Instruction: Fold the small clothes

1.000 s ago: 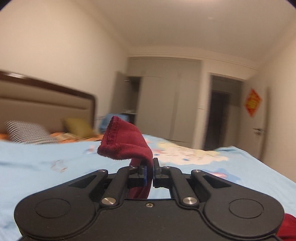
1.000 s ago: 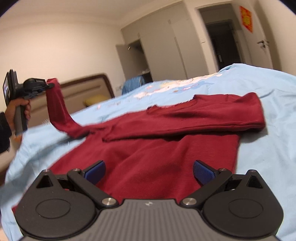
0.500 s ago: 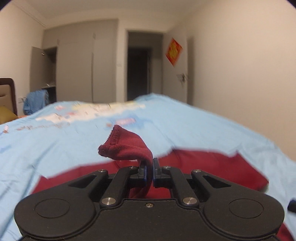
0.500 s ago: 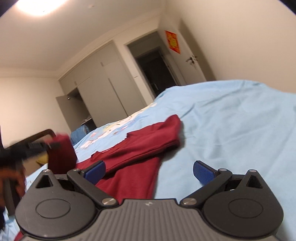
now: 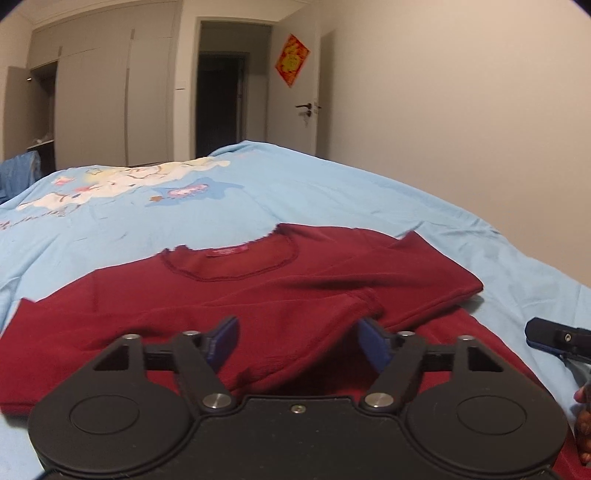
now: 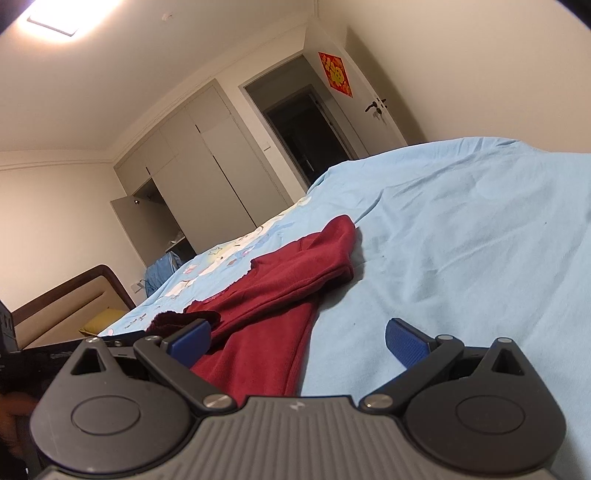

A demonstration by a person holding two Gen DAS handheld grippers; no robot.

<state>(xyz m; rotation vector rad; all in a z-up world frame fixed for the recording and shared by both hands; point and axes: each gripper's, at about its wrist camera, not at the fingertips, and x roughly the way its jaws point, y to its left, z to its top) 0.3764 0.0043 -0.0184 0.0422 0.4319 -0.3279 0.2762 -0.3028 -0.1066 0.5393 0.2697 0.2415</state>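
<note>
Pale walls, a grey wardrobe (image 5: 110,103) at upper left, a dark doorway (image 5: 221,107) centre, red door ornament (image 6: 336,74), ceiling light (image 6: 70,14) upper left, blue bedsheet (image 6: 480,229) below

A dark red long-sleeved top (image 5: 280,295) is spread flat on a light blue bedsheet (image 5: 295,195), neckline up, both sleeves folded across the chest

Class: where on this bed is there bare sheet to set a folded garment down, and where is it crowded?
Bare sheet lies beyond the red top's neckline, up to the cartoon print, and to the top's right toward the wall in the right wrist view. It is crowded near the open left gripper and right gripper, over the top.
</note>
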